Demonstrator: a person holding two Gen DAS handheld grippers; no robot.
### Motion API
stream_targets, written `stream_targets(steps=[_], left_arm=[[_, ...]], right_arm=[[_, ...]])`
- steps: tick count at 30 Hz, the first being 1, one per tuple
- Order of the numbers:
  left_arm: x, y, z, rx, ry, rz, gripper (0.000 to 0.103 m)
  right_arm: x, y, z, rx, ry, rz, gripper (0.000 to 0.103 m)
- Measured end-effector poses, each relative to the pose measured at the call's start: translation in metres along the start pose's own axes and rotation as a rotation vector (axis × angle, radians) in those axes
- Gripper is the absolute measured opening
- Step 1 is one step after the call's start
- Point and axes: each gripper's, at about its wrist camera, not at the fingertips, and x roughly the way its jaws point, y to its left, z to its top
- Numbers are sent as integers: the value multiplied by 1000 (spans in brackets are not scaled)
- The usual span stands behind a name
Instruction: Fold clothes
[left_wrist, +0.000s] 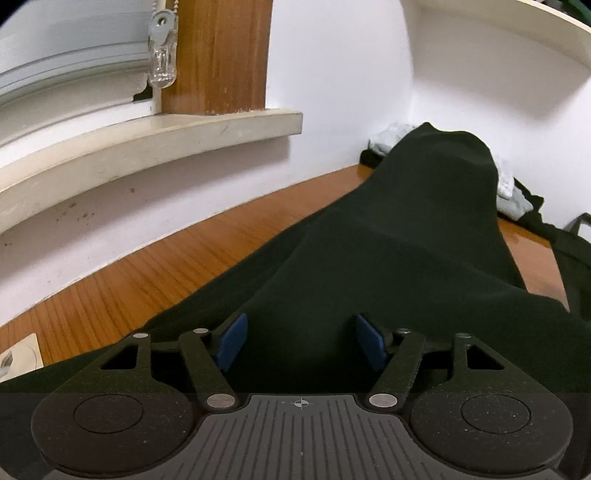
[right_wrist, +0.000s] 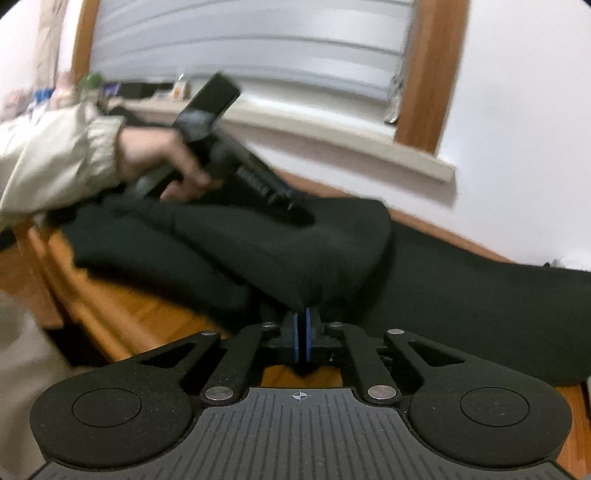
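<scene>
Right wrist view: right gripper (right_wrist: 302, 325) clamps dark garment (right_wrist: 280, 251) edge, partly folded over; left gripper (left_wrist: 301, 341) spread, empty; fold unfinished.

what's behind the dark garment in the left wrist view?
Behind the dark garment, pale grey-green cloth peeks out near the white wall. The garment hides most of it, so its extent is unclear.

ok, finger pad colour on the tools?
Blue. Clearest in the left wrist view, on the open left tool pads.
</scene>
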Motion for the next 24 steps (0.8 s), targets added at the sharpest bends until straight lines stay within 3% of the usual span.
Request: stream_targets(steps=[7, 10, 11, 12, 14, 16, 17, 18, 22, 24], left_arm=[[0, 3, -1, -4, 0, -9, 70], [0, 3, 0, -2, 2, -12, 72], [0, 3, 0, -1, 2, -12, 72], [0, 3, 0, -1, 2, -12, 72], [-1, 2, 0, -1, 2, -11, 72], [-1, 3, 0, -3, 1, -10, 72], [-2, 3, 1, -6, -2, -10, 72], [-2, 4, 1, -12, -7, -11, 72], [-15, 11, 4, -68, -61, 21, 70], [-27, 12, 6, -95, -103, 50, 72]], right_arm=[[-14, 1, 8, -11, -56, -54, 10], [-3, 4, 9, -41, -61, -81, 33], [2, 5, 8, -49, -51, -91, 46], [8, 5, 7, -58, -40, -101, 48], [17, 3, 5, -54, -26, -115, 47], [20, -9, 5, 39, -39, -111, 46], [20, -16, 5, 96, -48, -102, 39], [21, -22, 5, 146, -59, -86, 18], [3, -29, 16, 216, -187, -118, 13], [0, -31, 20, 249, -189, -131, 13]])
